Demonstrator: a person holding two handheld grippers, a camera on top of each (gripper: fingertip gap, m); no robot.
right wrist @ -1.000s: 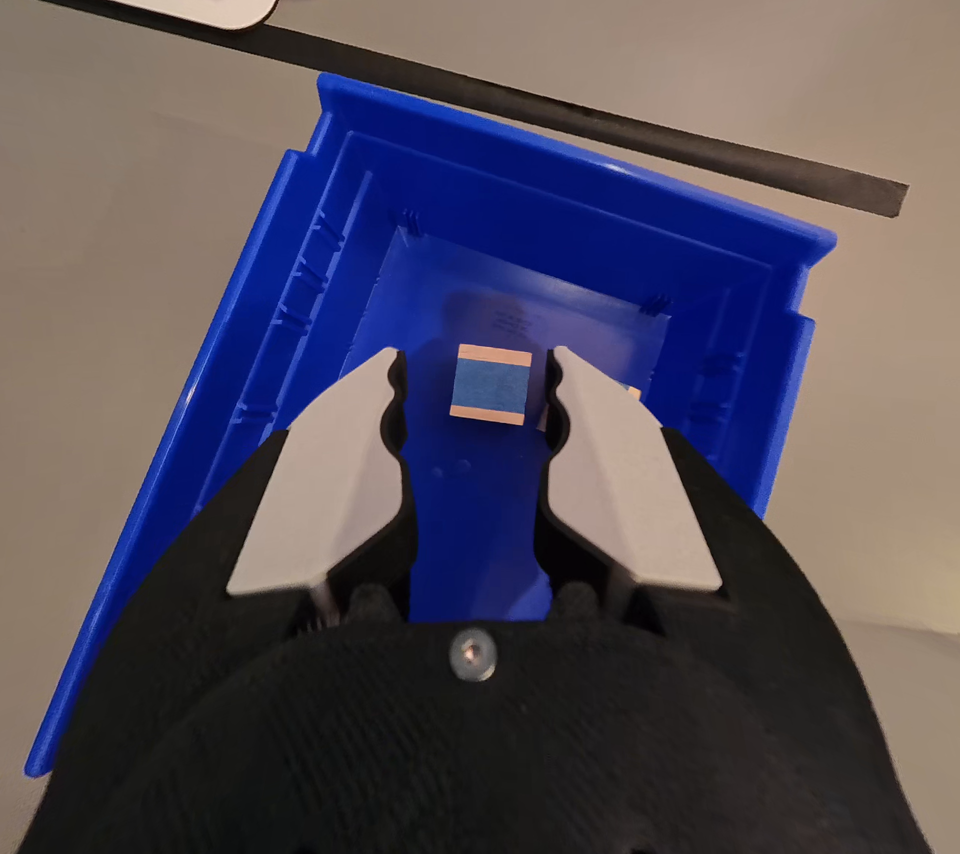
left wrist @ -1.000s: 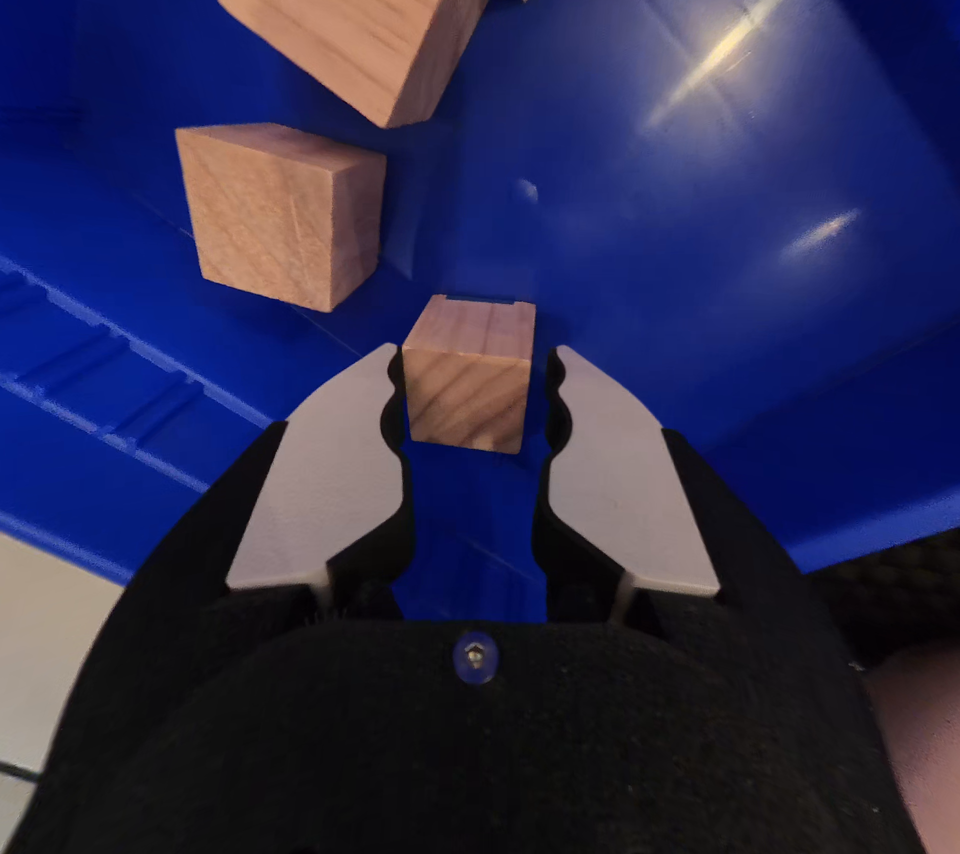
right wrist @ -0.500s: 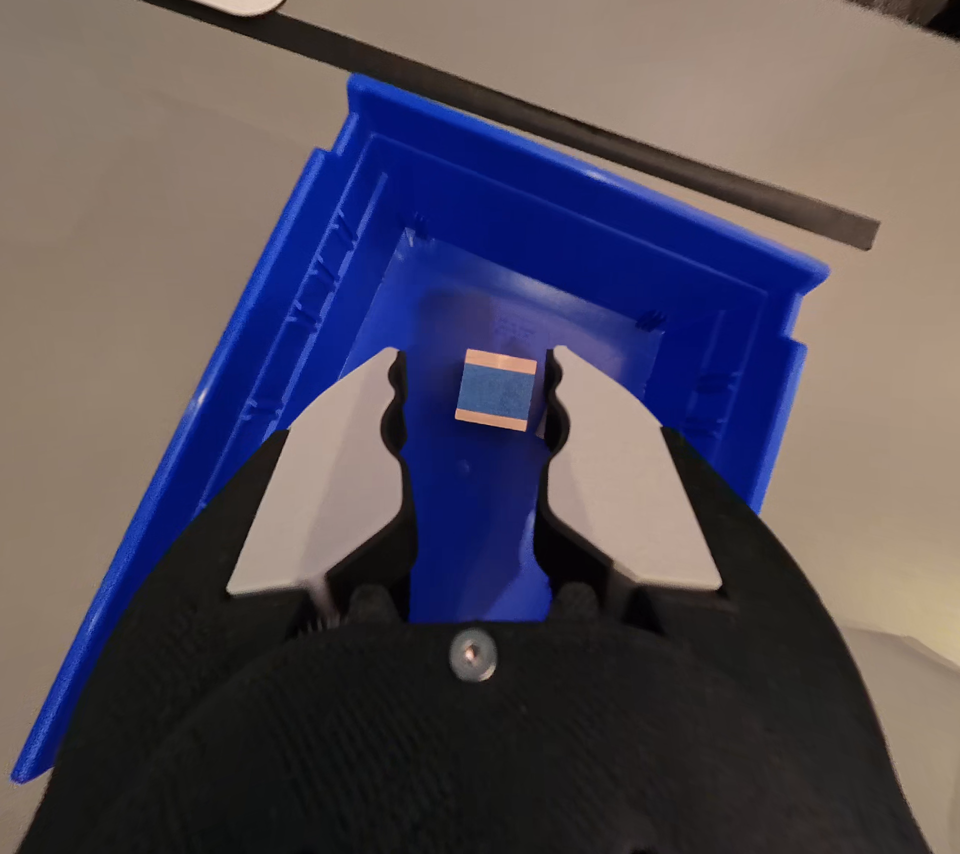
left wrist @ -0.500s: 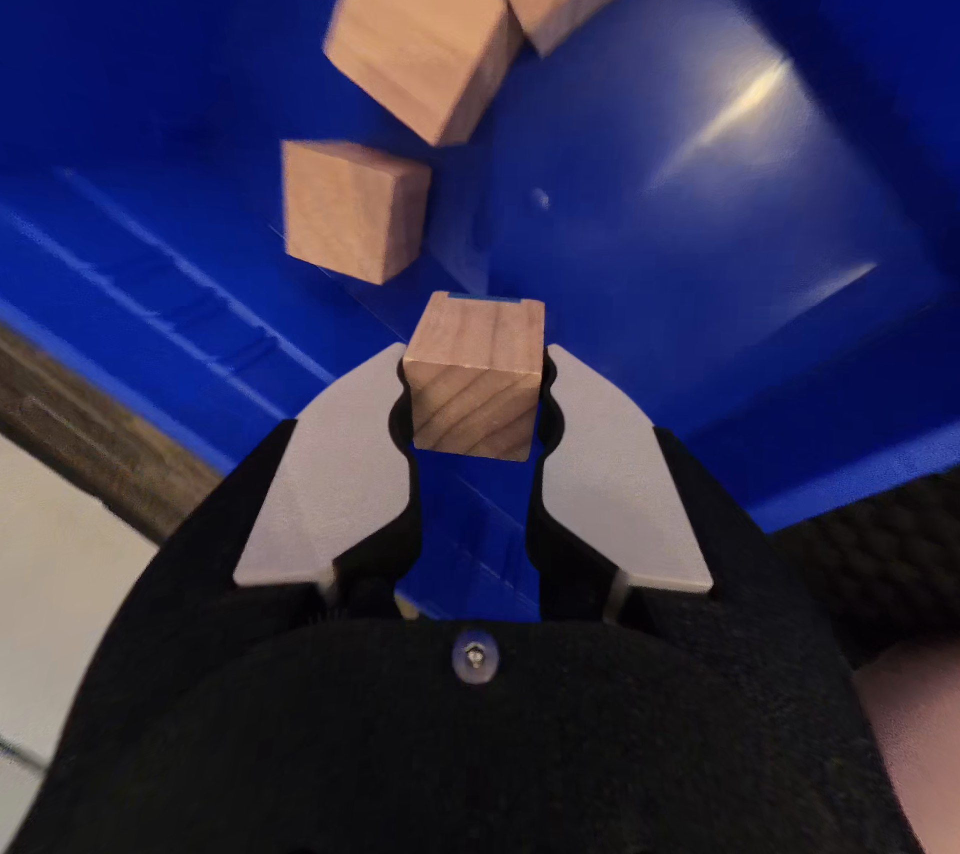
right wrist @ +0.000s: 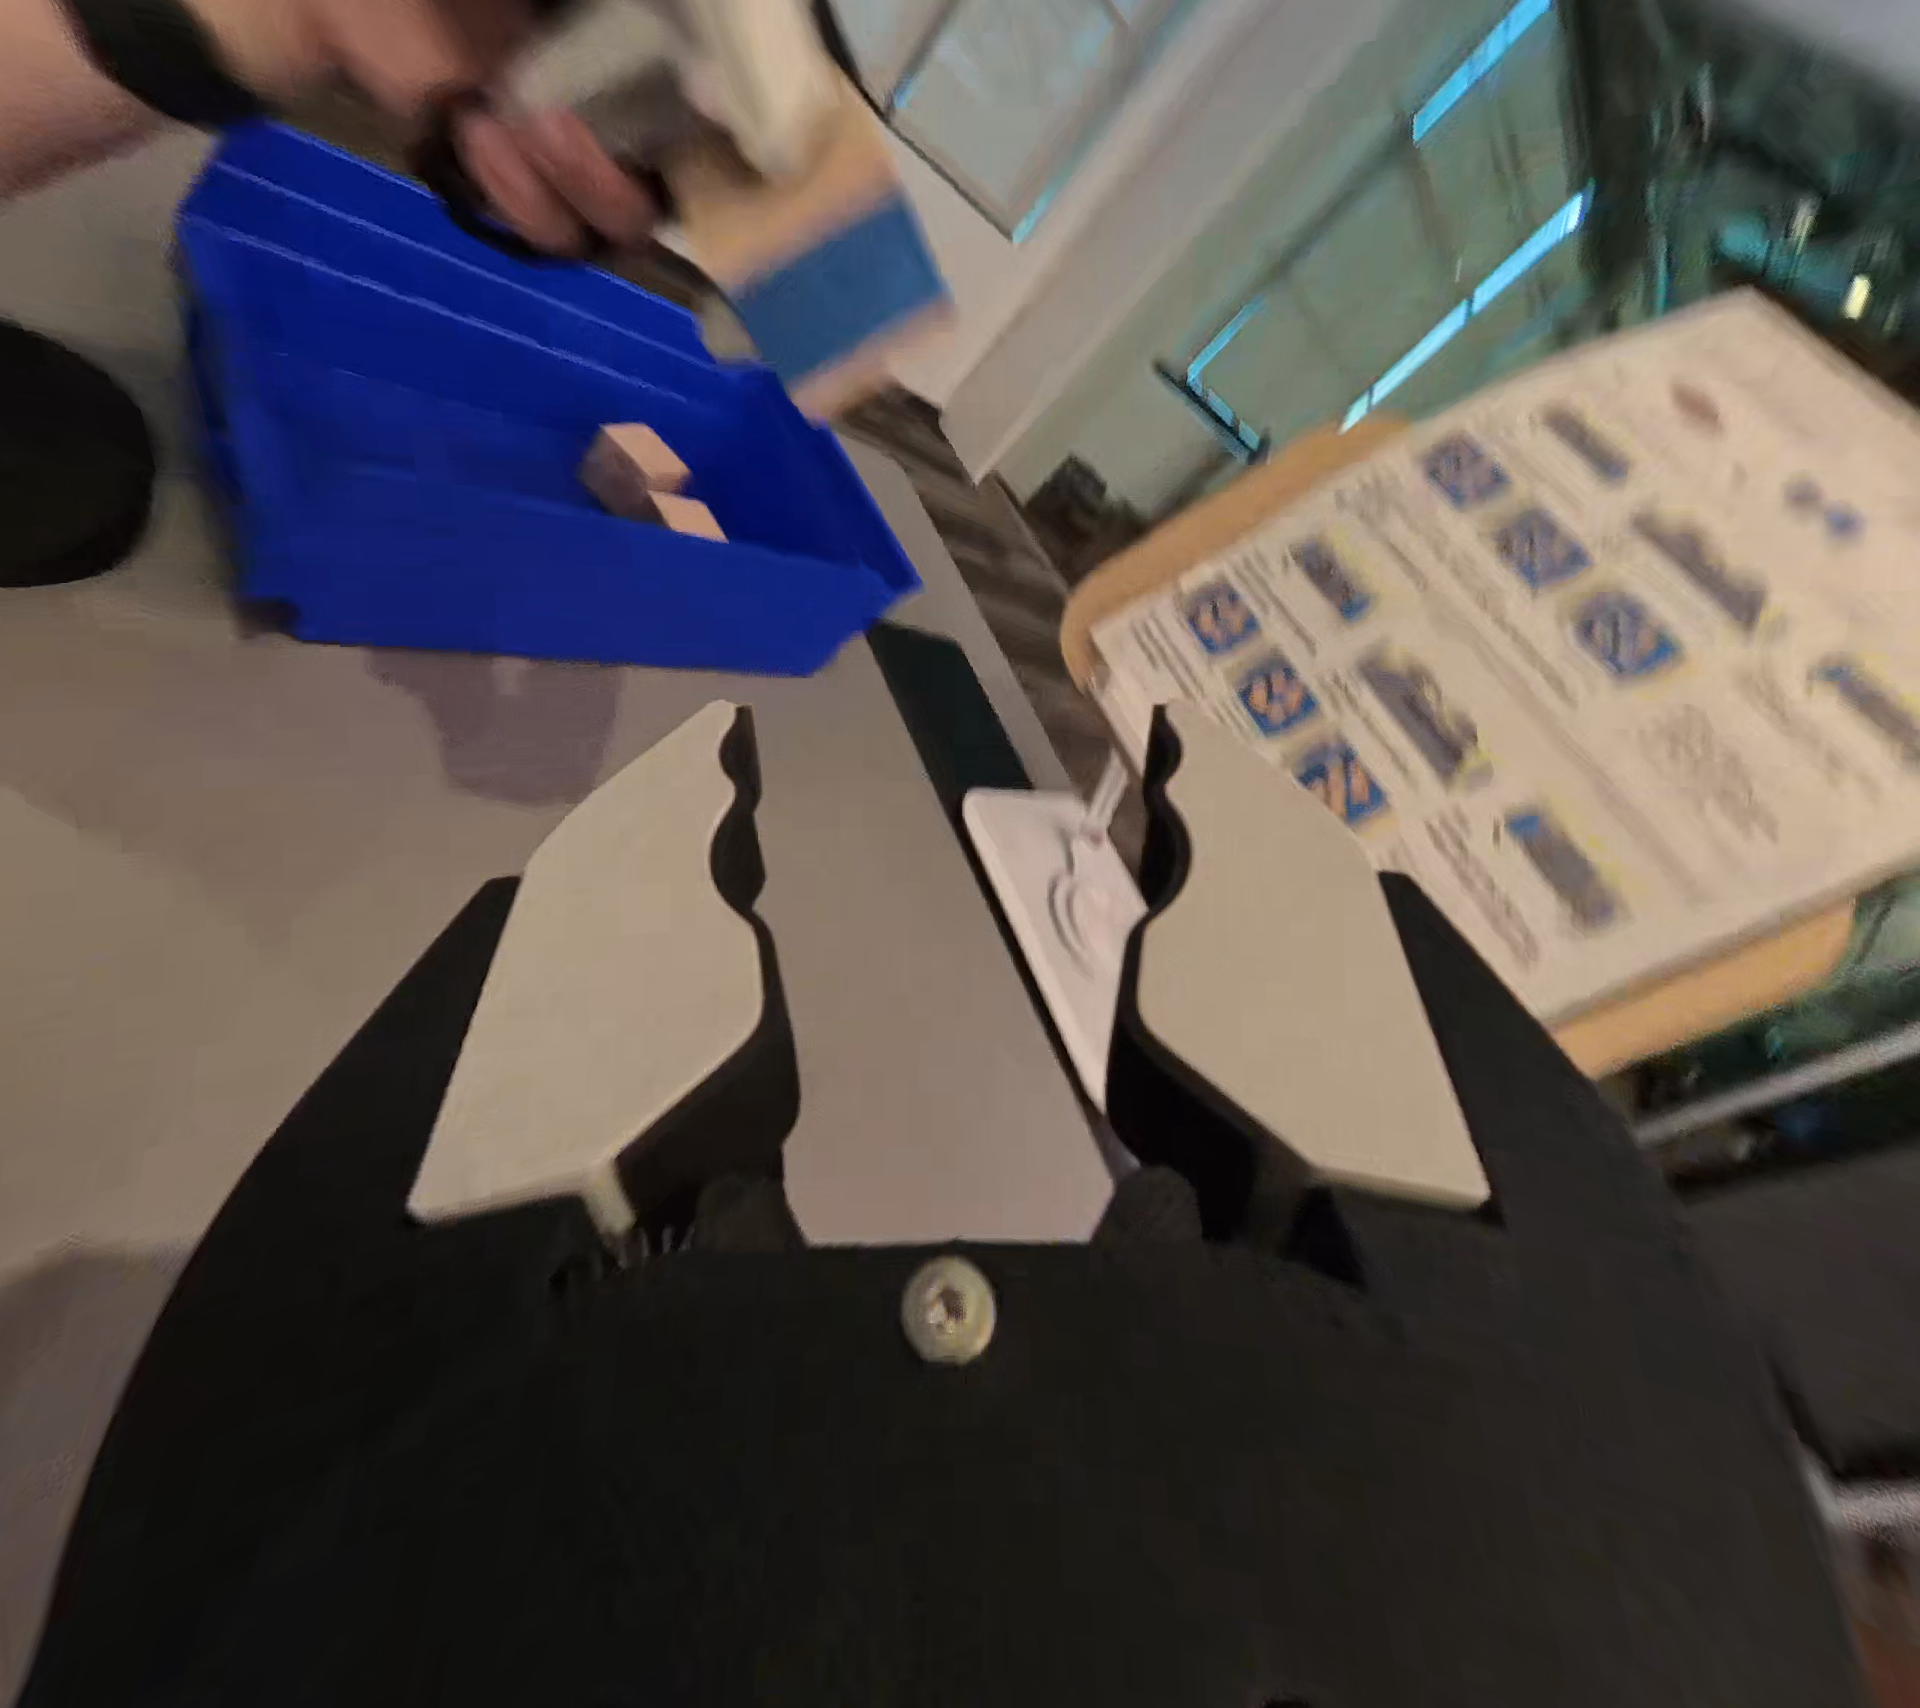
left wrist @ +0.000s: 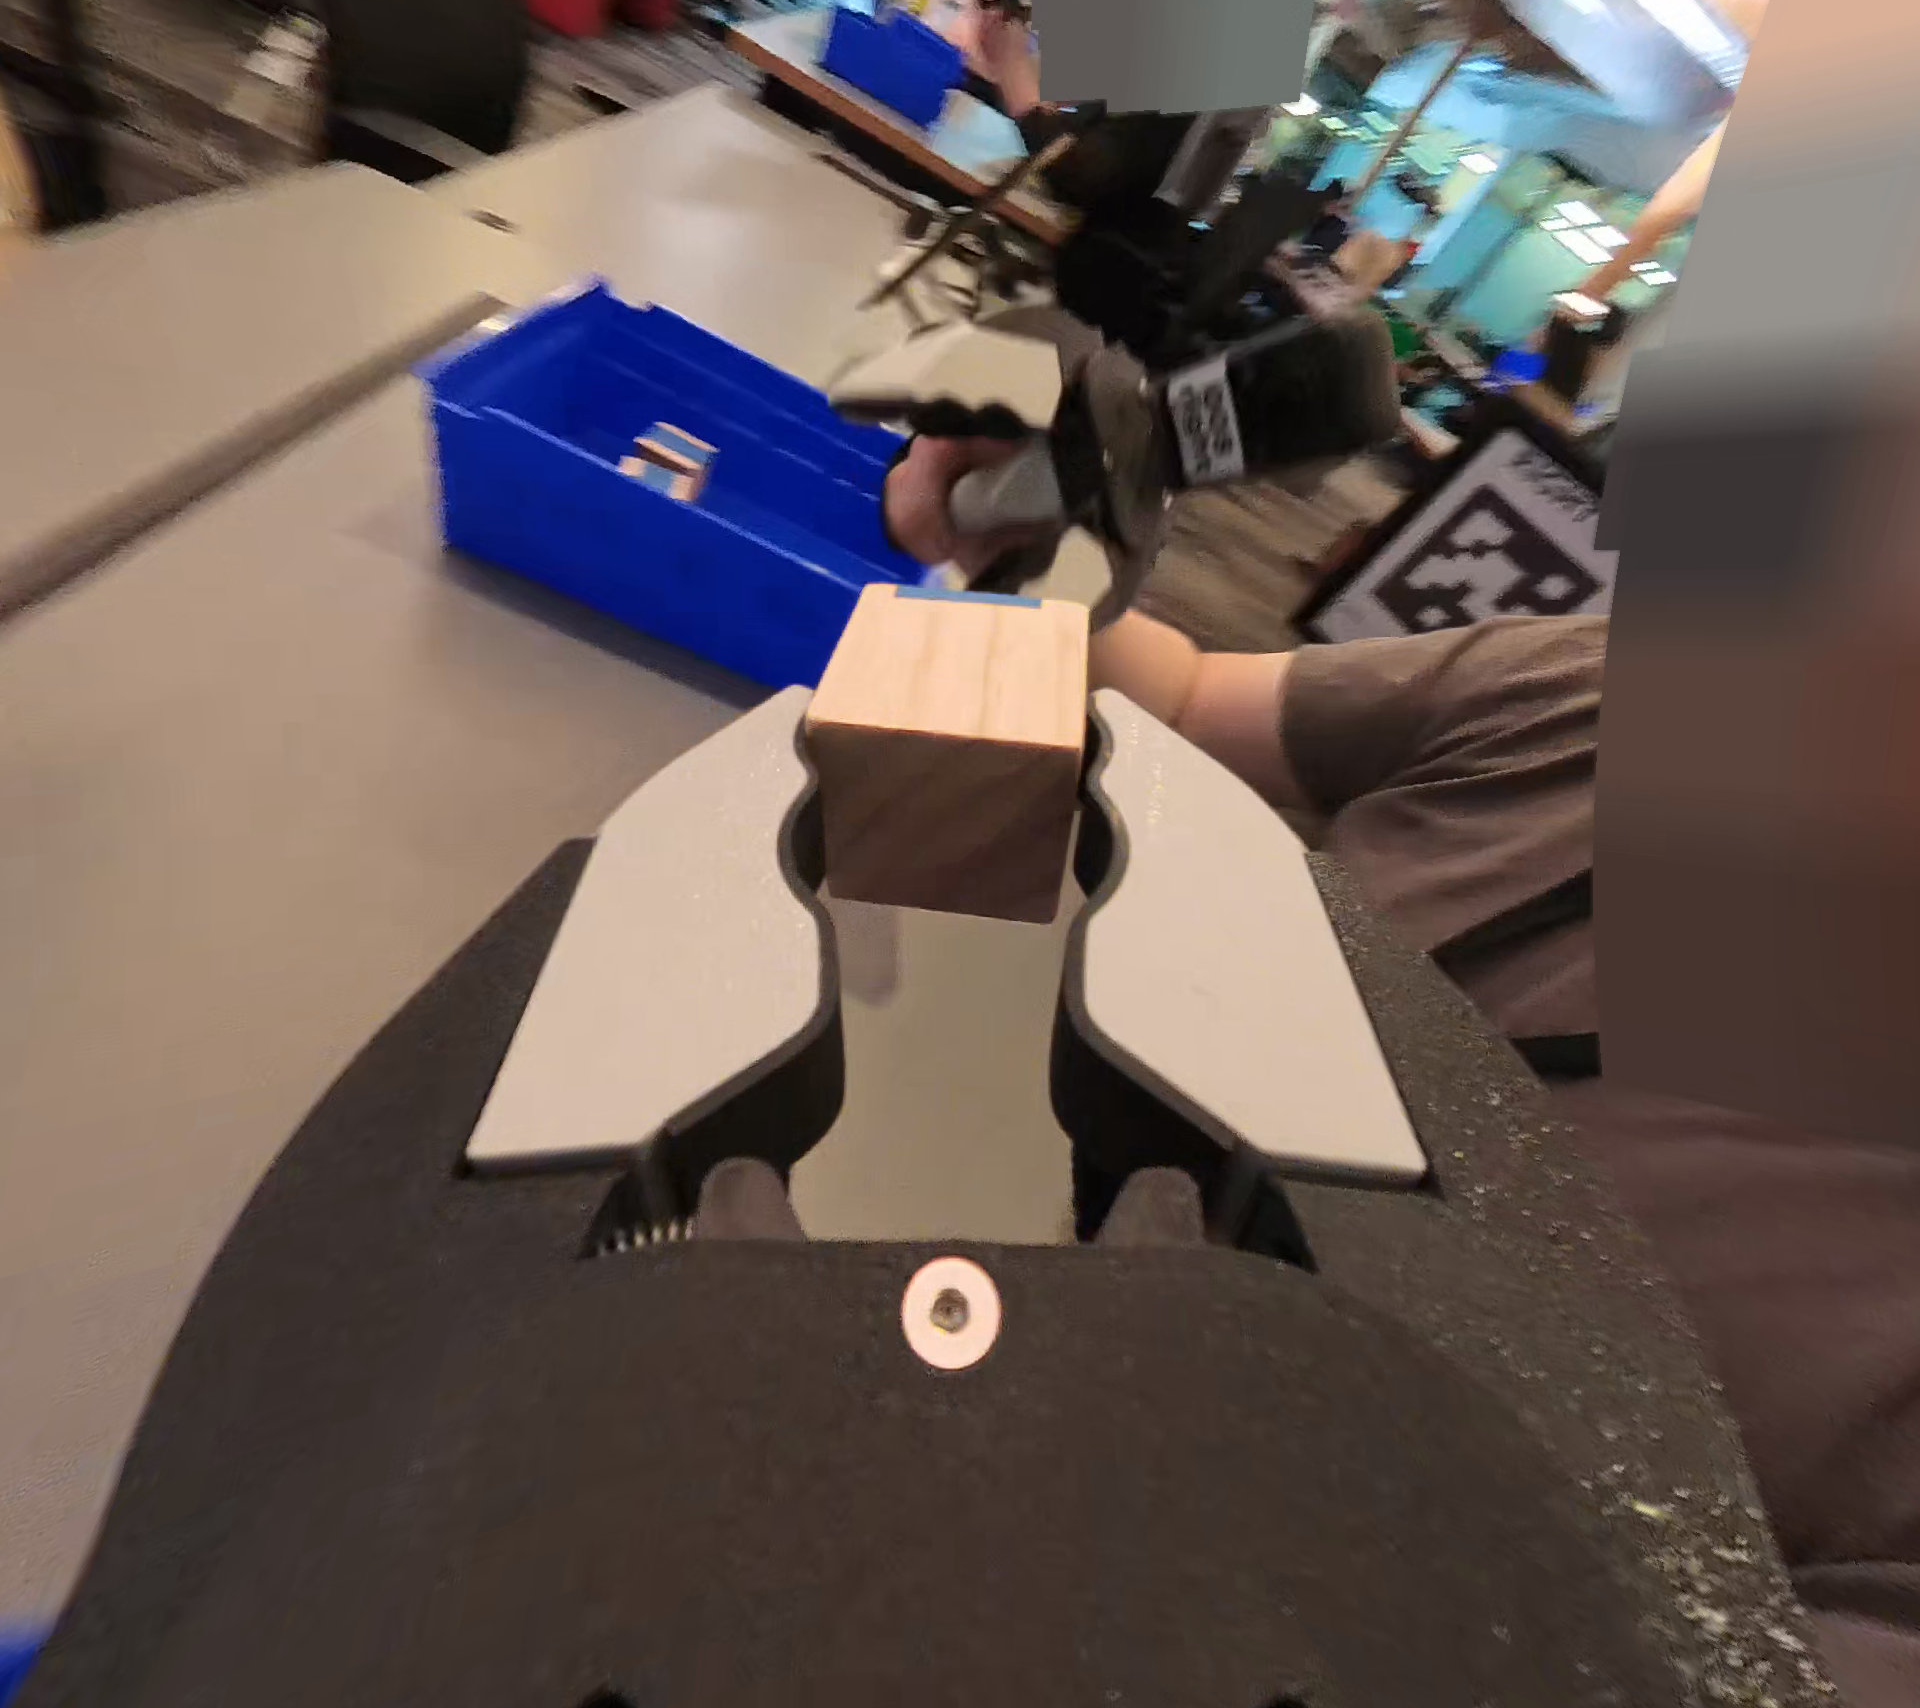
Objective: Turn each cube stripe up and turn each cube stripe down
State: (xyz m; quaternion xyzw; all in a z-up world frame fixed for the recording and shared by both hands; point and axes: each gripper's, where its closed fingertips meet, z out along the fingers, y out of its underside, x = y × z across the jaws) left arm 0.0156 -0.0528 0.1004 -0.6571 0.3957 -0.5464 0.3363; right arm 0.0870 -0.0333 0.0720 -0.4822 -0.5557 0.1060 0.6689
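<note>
My left gripper is shut on a plain wooden cube and holds it in the air above the grey table. A thin edge of blue stripe shows on the cube's far face. The same cube, stripe visible, shows blurred in the right wrist view beside a hand. My right gripper is open and empty above the table. It also shows farther off in the left wrist view, over a blue bin that holds a striped cube. Another blue bin holds two plain-sided cubes.
A white flat tray lies by a dark gap in the table. A printed board stands to the right. A person's arm and grey sleeve reach in from the right. A black-and-white marker board lies behind.
My left gripper closed on the cube and lifted it out of its bin. My right gripper pulled back from above its bin and tilted up, open throughout.
</note>
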